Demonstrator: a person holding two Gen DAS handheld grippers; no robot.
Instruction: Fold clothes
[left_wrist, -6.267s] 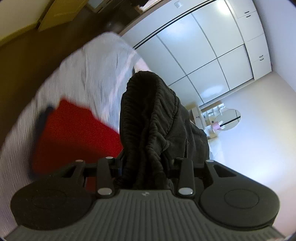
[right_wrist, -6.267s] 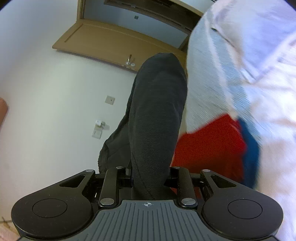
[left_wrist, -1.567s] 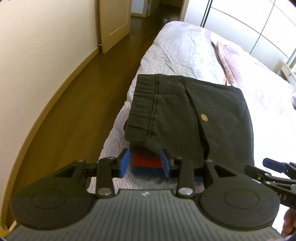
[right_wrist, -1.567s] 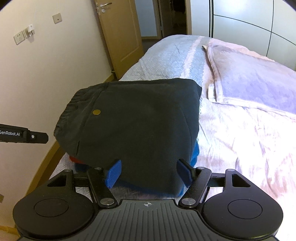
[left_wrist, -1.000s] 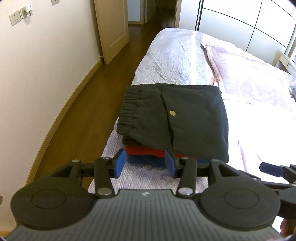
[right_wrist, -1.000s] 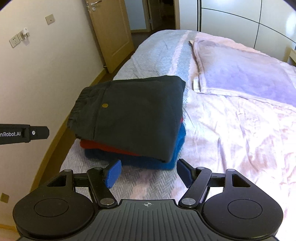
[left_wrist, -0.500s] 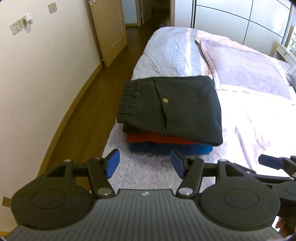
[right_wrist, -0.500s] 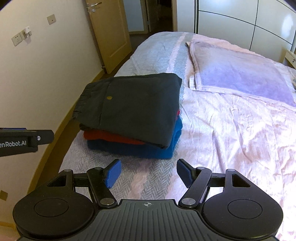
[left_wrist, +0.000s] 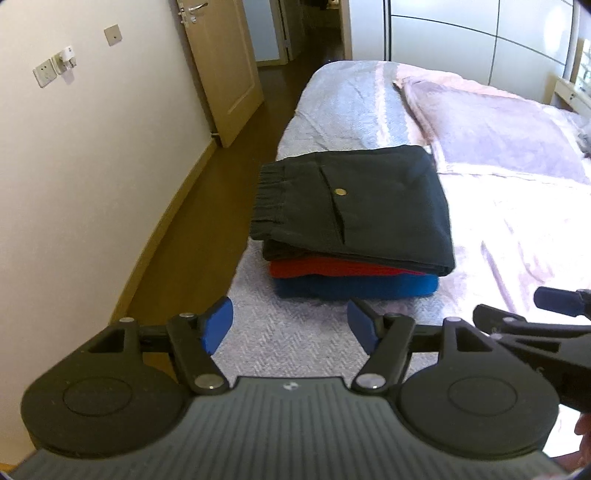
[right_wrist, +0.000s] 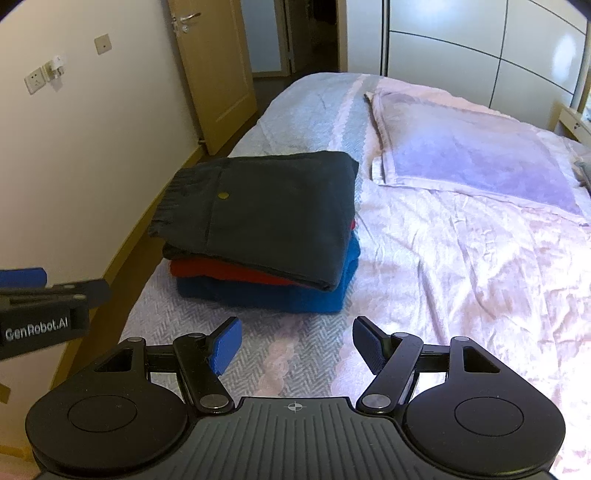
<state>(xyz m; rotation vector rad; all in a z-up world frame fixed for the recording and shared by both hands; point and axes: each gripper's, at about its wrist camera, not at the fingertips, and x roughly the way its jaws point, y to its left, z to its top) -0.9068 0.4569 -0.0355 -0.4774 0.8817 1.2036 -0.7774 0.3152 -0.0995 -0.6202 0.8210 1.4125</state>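
A folded dark pair of trousers with a brass button lies on top of a stack, over a folded red garment and a folded blue one. The stack sits near the left edge of the bed. My left gripper hangs a little short of the stack, its jaws opening with nothing between them. My right gripper stands open and empty, likewise short of the stack. Each gripper shows at the edge of the other's view.
A pale pink quilt covers the bed's far right. Left of the bed runs a strip of brown wooden floor along a cream wall. A wooden door and white wardrobe doors stand at the far end.
Both grippers have drawn back from the stack, which now looks smaller and farther off. The left gripper's jaws have spread wider; the right gripper's have stayed as they were.
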